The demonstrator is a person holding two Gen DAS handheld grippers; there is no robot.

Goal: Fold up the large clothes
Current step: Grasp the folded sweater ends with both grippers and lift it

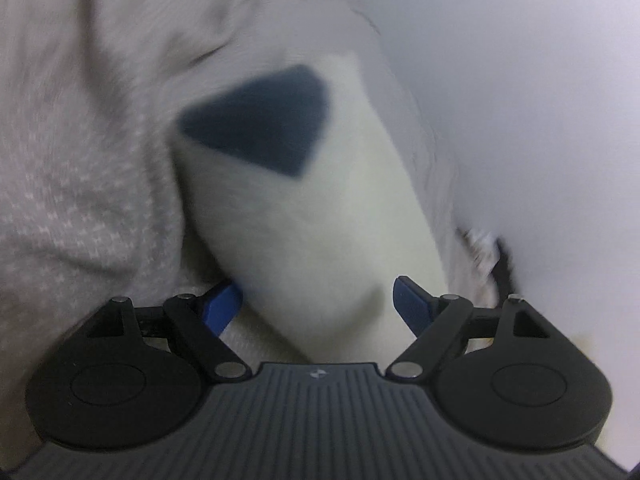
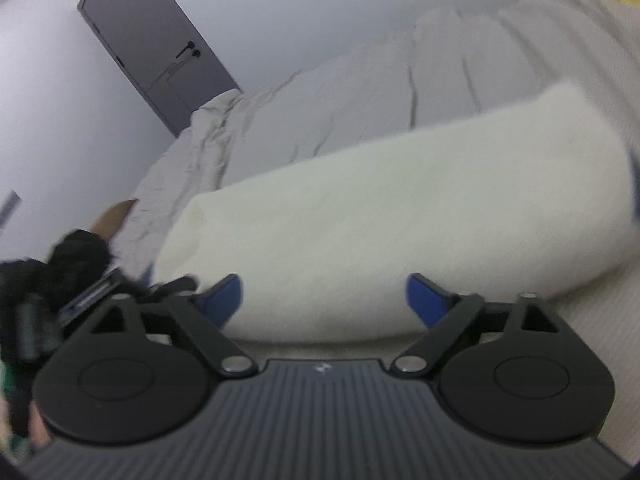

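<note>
A folded cream garment (image 1: 320, 220) with a dark navy patch (image 1: 264, 120) lies on the bed, blurred in the left wrist view. Its near end reaches in between the blue fingers of my left gripper (image 1: 318, 292), whose jaws stand wide apart without pressing on it. In the right wrist view the same cream bundle (image 2: 400, 208) lies lengthwise across the bed, just ahead of my right gripper (image 2: 324, 292). That gripper is open wide, and its near edge lies between the blue fingertips (image 2: 424, 300), which do not clamp it.
A grey patterned bed cover (image 1: 80, 180) fills the left of the left wrist view, with a pale wall (image 1: 520, 80) on the right. Rumpled grey bedding (image 2: 360, 100) stretches behind the bundle. A grey door (image 2: 156, 48) stands far left. A dark blurred shape (image 2: 76, 256) sits at the bed's left edge.
</note>
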